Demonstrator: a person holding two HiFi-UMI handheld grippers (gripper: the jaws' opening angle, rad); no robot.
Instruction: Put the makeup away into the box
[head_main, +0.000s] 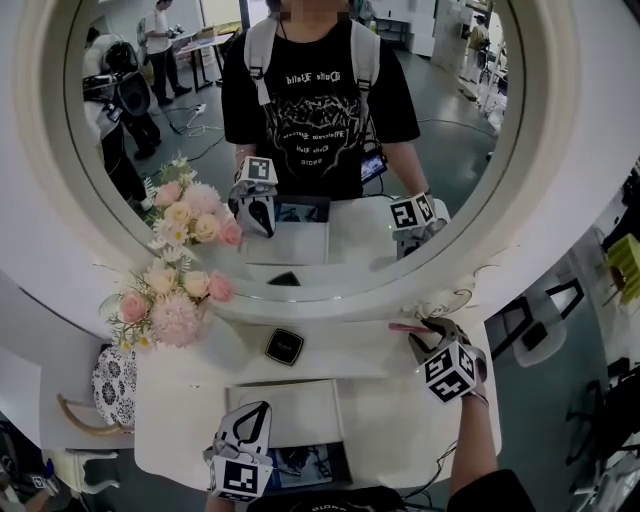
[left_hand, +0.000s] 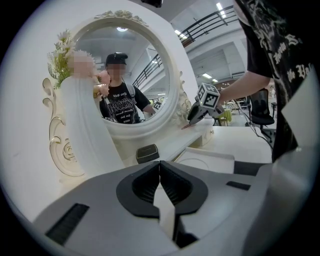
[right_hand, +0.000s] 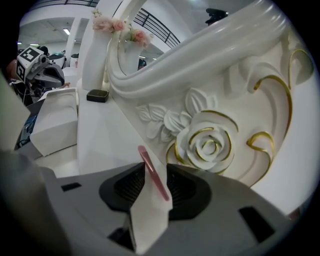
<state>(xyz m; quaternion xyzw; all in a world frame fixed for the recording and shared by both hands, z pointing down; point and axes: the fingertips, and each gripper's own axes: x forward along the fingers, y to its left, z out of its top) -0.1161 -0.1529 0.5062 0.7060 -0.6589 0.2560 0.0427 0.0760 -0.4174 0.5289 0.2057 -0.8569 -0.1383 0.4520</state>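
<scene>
now, stick (right_hand: 145, 156): slim and pink, lying on the ledge below the mirror at its right end, just beside the carved rose (right_hand: 210, 142); not in the box yet.
right gripper (right_hand: 155, 166): jaws part-way apart, one on each side of the stick, which crosses the gap on a slant. the gap is wider than the stick, so it looks straddled, not clamped.
why so low: a thin thing flat on a surface needs the jaw tips down at ledge level, which is where they sit.
compact (head_main: 284, 346): black, square, on the same ledge toward the middle, well apart from the stick; also to be stowed, i judge.
box (head_main: 300, 395): white, on the table in front of the ledge, between the two grippers; a short carry from either item.
left gripper (left_hand: 159, 165): jaw tips pressed together, nothing in them; hangs near the table's front edge, pointing at the box and compact, probably waiting.
flowers (head_main: 170, 300): pink and cream bunch at the ledge's left end, clear of the work.
next, as a guess: close on the stick near its middle so it does not pivot, then lift clear of the rose.
</scene>
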